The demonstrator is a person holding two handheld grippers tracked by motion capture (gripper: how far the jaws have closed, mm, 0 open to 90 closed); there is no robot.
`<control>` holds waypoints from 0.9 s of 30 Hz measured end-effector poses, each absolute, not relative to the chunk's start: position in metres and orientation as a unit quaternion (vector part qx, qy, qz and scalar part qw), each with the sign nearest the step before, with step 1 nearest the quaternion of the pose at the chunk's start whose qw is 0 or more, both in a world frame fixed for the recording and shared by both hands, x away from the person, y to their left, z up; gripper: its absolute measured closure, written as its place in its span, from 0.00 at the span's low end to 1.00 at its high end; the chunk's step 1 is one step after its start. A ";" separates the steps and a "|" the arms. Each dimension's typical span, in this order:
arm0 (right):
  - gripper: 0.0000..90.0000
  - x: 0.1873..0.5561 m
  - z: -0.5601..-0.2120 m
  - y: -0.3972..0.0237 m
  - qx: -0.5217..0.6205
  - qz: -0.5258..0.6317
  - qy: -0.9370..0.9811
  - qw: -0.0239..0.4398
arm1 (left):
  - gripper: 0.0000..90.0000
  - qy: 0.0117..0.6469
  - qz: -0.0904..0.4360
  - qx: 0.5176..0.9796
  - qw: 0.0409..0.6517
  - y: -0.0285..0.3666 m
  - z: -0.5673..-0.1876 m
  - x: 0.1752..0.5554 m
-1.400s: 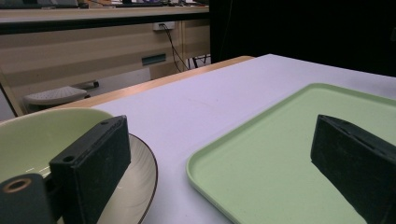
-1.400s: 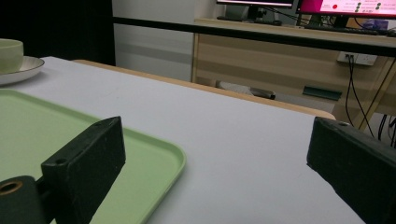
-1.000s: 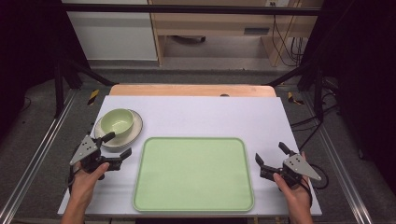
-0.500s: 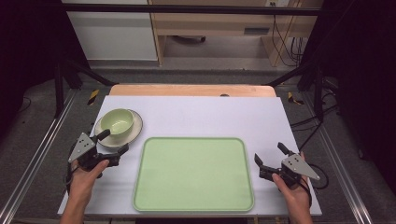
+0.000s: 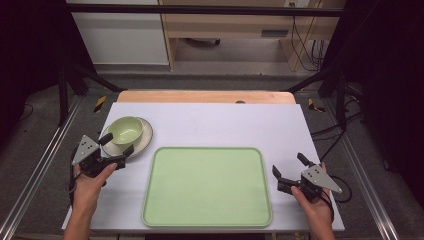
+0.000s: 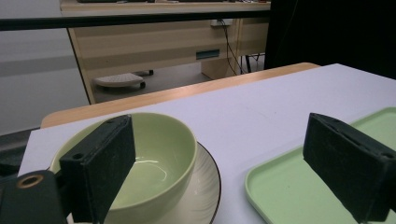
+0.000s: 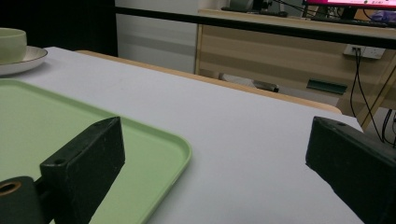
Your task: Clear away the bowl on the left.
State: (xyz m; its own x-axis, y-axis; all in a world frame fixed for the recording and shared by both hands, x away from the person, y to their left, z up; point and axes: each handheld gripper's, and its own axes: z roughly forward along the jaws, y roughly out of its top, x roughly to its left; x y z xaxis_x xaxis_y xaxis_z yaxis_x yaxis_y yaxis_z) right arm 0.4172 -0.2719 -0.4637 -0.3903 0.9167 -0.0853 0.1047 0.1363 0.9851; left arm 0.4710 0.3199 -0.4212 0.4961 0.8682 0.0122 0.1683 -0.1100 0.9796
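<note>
Nearest, at about four o'clock on the table, the right gripper (image 5: 289,169) rests beside the green tray (image 5: 207,186), jaws spread wide and empty. At nine o'clock the left gripper (image 5: 116,144) hovers with jaws released, straddling the near edge of the plate (image 5: 145,136). On that plate, at ten o'clock, sits the green bowl (image 5: 125,130). This looks like an approach; next, probably, close on the bowl or the plate rim.

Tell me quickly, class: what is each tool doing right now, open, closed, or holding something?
Left tool: open, holding nothing, jaws either side of the pale green ceramic bowl.
Right tool: open, holding nothing, beside the light green plastic tray.
</note>
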 end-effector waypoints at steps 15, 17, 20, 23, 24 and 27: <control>0.06 0.415 -0.462 -0.274 0.397 0.529 0.644 0.385 | 0.09 0.339 0.340 0.706 0.520 0.315 -0.384 0.481; 0.06 0.415 -0.462 -0.274 0.396 0.527 0.646 0.385 | 0.09 0.345 0.330 0.704 0.526 0.319 -0.383 0.488; 0.05 0.415 -0.463 -0.273 0.397 0.526 0.648 0.383 | 0.09 0.353 0.321 0.707 0.522 0.324 -0.383 0.501; 0.05 0.415 -0.463 -0.273 0.397 0.526 0.648 0.383 | 0.09 0.356 0.324 0.714 0.508 0.327 -0.384 0.510; 0.05 0.415 -0.463 -0.273 0.397 0.526 0.648 0.382 | 0.09 0.363 0.326 0.720 0.494 0.330 -0.388 0.517; 0.05 0.415 -0.463 -0.273 0.398 0.527 0.646 0.382 | 0.09 0.364 0.329 0.729 0.478 0.332 -0.392 0.524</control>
State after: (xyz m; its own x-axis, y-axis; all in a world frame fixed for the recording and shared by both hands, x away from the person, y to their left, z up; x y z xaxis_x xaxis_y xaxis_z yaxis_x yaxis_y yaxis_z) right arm 0.4147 -0.2726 -0.4627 -0.3915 0.9172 -0.0748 0.1115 0.1279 0.9855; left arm 0.5236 0.3320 -0.3917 0.5187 0.8448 0.1312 0.2163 -0.2781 0.9359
